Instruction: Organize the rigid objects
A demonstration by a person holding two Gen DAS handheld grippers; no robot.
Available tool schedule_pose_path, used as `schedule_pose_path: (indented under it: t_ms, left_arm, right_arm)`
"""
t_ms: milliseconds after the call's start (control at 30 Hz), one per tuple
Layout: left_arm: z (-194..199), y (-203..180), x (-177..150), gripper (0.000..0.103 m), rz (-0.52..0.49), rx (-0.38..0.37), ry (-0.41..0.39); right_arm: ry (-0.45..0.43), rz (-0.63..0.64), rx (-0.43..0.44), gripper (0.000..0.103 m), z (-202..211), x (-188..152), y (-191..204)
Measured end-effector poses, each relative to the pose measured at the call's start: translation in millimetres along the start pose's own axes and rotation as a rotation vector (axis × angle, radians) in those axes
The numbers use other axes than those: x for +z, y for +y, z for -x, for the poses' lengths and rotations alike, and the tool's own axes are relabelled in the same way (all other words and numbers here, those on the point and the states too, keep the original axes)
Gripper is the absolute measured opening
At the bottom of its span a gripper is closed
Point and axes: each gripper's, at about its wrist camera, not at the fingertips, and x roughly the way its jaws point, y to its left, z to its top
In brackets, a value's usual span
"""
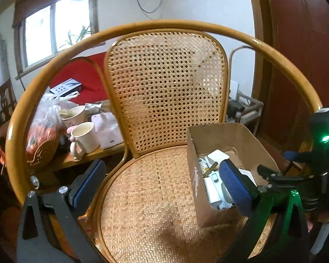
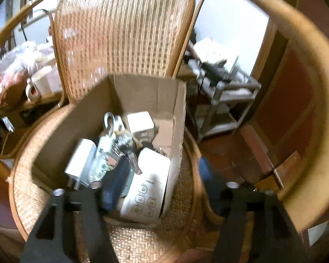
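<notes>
An open cardboard box [image 1: 234, 135] stands on the right side of a rattan chair seat [image 1: 147, 197]. It holds several rigid items: a white charger [image 2: 82, 160], a white cube adapter [image 2: 140, 122], a white device with round buttons [image 2: 147, 188] and a patterned bottle [image 2: 103, 160]. My left gripper [image 1: 162, 182] is open and empty above the seat, its right finger at the box's near edge. My right gripper [image 2: 160, 175] is open and empty over the box's near right corner, one finger inside the box, one outside. The other gripper's body [image 1: 296, 186] shows at the right.
The chair's curved arm rail [image 1: 54, 61] and cane backrest [image 1: 166, 83] enclose the seat. Left of the chair, a table holds white mugs [image 1: 85, 135], a bag of fruit [image 1: 43, 127] and a tissue box. A metal rack [image 2: 226, 92] and a red door [image 1: 307, 43] stand to the right.
</notes>
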Motion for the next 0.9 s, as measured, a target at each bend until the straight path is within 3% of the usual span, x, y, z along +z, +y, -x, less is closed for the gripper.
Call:
schedule_pose_path:
  t_ms: [133, 367, 533, 733, 900]
  left_arm:
    - [15.0, 8.5, -4.9, 0.103, 0.003, 0.003, -0.021]
    - [30.9, 24.3, -14.6, 0.103, 0.009, 0.017, -0.033]
    - [35.3, 38.4, -25.3, 0.103, 0.055, 0.031, -0.02]
    - [37.3, 52.0, -37.3, 0.103, 0.098, 0.047, -0.012]
    - [35.4, 56.5, -39.9, 0.103, 0.11, 0.05, 0.001]
  right_arm:
    - [-0.106, -0.038, 0.029, 0.103, 34.3, 0.5, -4.2]
    - [-0.182, -0.031, 0.096, 0.103, 71.3, -9.1, 4.3]
    - [-0.222, 0.013, 0.086, 0.103, 87.7, -17.7, 15.0]
    - [-0.192, 0.008, 0.115, 0.103, 92.1, -34.7, 21.4]
    - [-0.182, 0.044, 0.09, 0.103, 87.6, -38.5, 28.2]
